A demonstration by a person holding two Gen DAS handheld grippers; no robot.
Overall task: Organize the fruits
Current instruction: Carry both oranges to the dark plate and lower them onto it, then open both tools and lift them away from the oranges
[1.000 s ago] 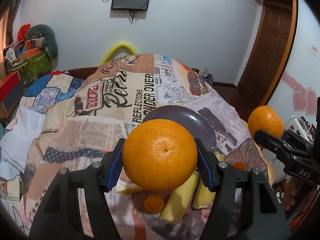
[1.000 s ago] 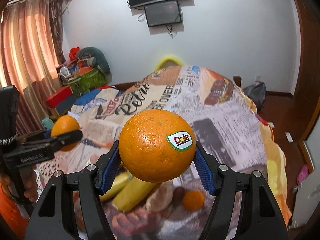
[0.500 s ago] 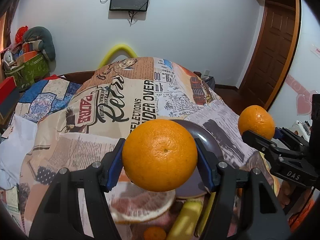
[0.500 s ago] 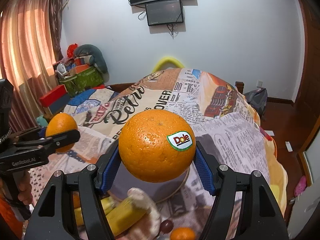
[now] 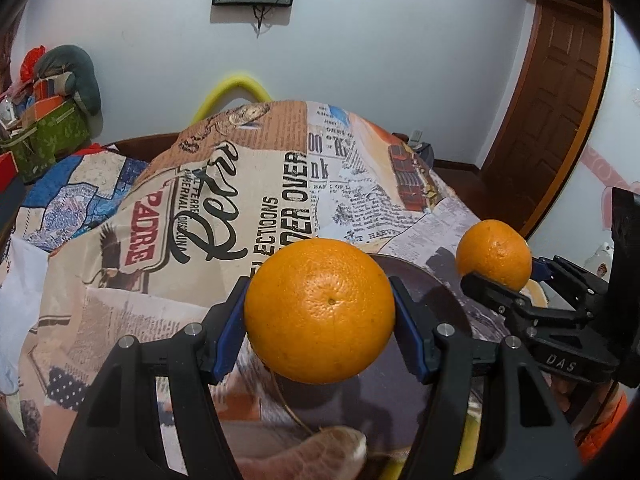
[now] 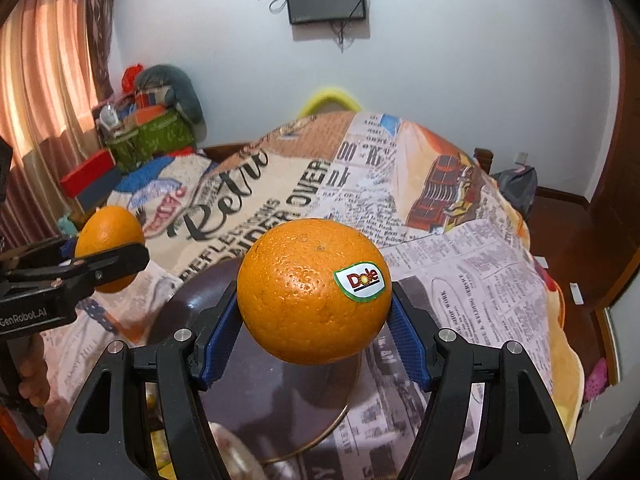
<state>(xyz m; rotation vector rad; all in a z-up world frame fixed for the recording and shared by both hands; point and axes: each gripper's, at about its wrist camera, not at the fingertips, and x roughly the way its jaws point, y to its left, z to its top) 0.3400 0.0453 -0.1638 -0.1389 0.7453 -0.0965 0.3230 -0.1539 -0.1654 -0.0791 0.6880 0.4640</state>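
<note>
My left gripper [image 5: 320, 312] is shut on a plain orange [image 5: 320, 310] and holds it above the near part of a dark round plate [image 5: 424, 396]. My right gripper [image 6: 314, 316] is shut on an orange with a Dole sticker [image 6: 312, 292], also held over the dark plate [image 6: 280, 404]. The right gripper's orange shows in the left wrist view [image 5: 494, 254]. The left gripper's orange shows in the right wrist view [image 6: 109, 236]. A pale cut fruit [image 5: 320, 450] lies at the plate's near edge. Bananas are mostly hidden behind the fingers.
The plate lies on a table covered with a newspaper-print cloth [image 5: 224, 200]. A yellow chair back [image 5: 234, 92] stands behind the table. Boxes and bags [image 6: 148, 132] pile up at the far left. A wooden door [image 5: 560, 112] is at the right.
Both grippers have moved forward over the table with their oranges. The plate has slid from ahead of them to beneath them; the bananas and small orange have dropped out of view.
</note>
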